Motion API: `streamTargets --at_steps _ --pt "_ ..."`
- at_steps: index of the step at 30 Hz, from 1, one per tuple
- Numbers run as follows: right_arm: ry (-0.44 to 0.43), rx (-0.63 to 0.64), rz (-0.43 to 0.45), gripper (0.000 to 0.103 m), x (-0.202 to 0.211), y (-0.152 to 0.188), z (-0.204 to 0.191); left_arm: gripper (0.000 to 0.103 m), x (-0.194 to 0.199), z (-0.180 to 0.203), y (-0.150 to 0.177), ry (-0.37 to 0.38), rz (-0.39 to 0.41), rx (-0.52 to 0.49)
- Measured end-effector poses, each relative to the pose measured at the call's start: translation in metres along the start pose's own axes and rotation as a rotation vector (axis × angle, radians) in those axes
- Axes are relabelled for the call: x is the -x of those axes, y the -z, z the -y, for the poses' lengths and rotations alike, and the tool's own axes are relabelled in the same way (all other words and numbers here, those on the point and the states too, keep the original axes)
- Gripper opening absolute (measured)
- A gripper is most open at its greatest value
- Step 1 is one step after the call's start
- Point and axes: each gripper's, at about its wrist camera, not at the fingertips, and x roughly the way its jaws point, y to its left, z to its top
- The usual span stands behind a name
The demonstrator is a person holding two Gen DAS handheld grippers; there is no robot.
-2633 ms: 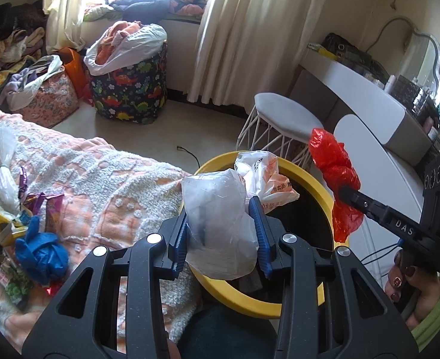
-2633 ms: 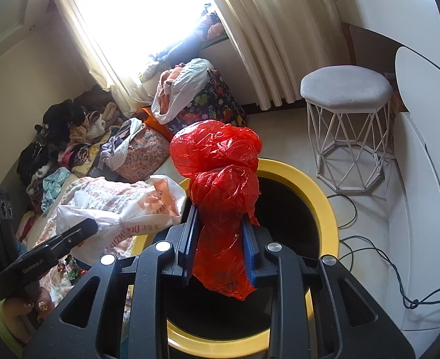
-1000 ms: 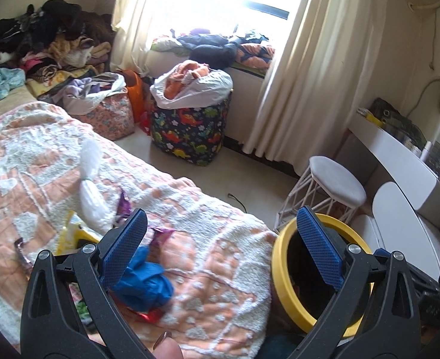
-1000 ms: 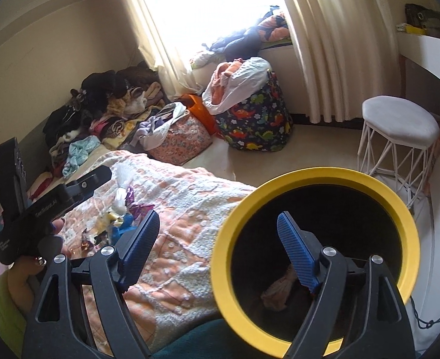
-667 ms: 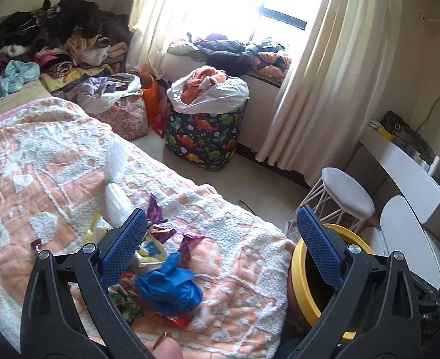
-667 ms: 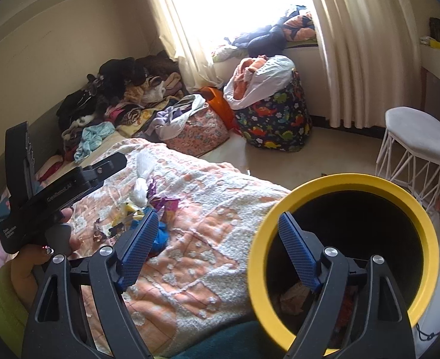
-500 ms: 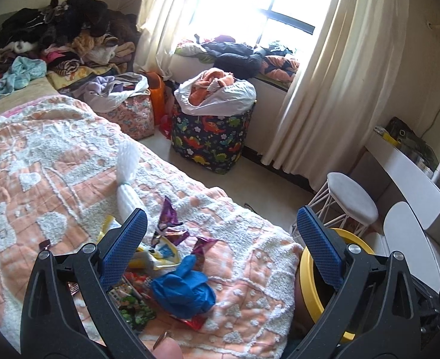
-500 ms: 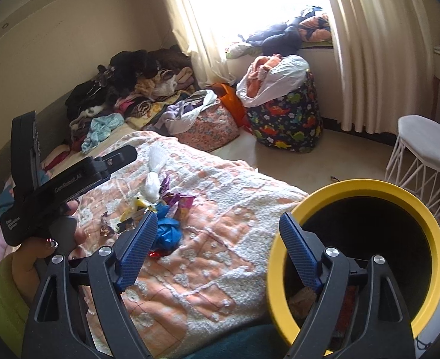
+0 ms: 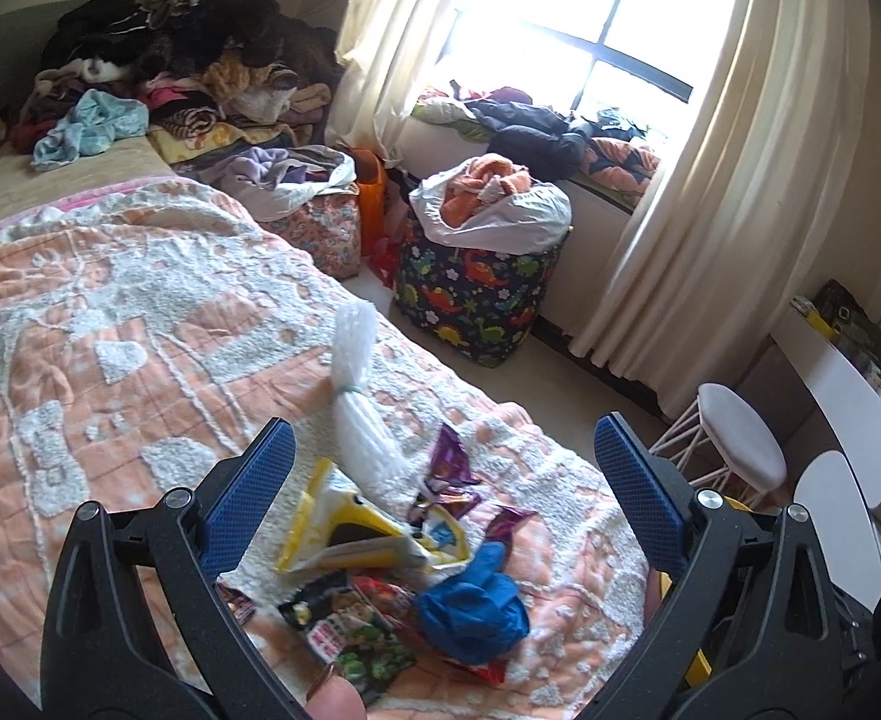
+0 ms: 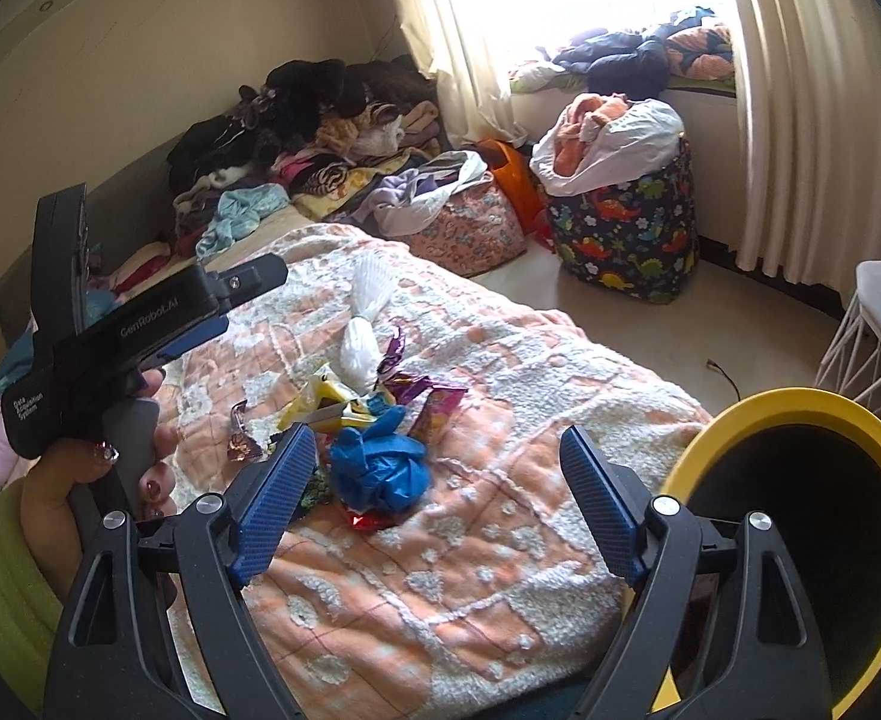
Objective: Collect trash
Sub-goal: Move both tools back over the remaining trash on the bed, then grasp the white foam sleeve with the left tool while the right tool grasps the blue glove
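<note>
left gripper (image 9: 440, 498) spread wide, nothing between pads, hovering over trash pile on the bed (image 9: 110, 324). right gripper (image 10: 434, 510) also released, wide apart, empty, over near part of bed.

trash sits in a loose cluster mid-bed on the orange/white blanket:
- blue bag (image 9: 470, 600), crumpled, near-right side of pile; in right wrist view it lies just beyond the right gripper's left pad (image 10: 272, 504).
- white bag (image 9: 359, 414), long, tied at the middle w/ a band, far end of pile, lying along the bed.
- yellow wrapper (image 9: 344, 534) between white bag and blue bag, partly under both.
- purple wrappers (image 9: 449, 480) right of white bag, touching yellow wrapper.
- green snack packet (image 9: 350, 630) nearest the left gripper, left of blue bag.
- red wrapper (image 10: 371, 519) poking out under blue bag's near edge.

bin (image 10: 800, 420), yellow rim, black inside, stands at right off the bed's near corner; contents too dark to tell.

left hand (image 10: 80, 480) seen in right wrist view, wrapped on left gripper's handle, green sleeve.

bkgd: dinosaur-print hamper (image 9: 476, 294) by window, white stool (image 9: 740, 438) far right, clothes heap (image 9: 188, 60) far left.
</note>
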Motion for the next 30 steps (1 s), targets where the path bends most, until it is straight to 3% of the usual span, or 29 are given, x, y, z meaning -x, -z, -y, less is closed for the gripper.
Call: streamTargets --at_steps 10,22,30 --pt "-0.051 0.057 -0.080 0.081 -0.044 0.001 -0.023 0.091 -0.019 -0.037 -0.007 -0.054 -0.057 0.057" --pt "-0.080 0.089 -0.171 0.076 -0.090 0.009 -0.029 0.065 -0.079 -0.046 -0.010 -0.025 -0.194 0.119" --pt "-0.094 0.068 -0.240 0.065 -0.121 0.014 -0.021 0.059 -0.117 -0.052 -0.007 -0.025 -0.280 0.173"
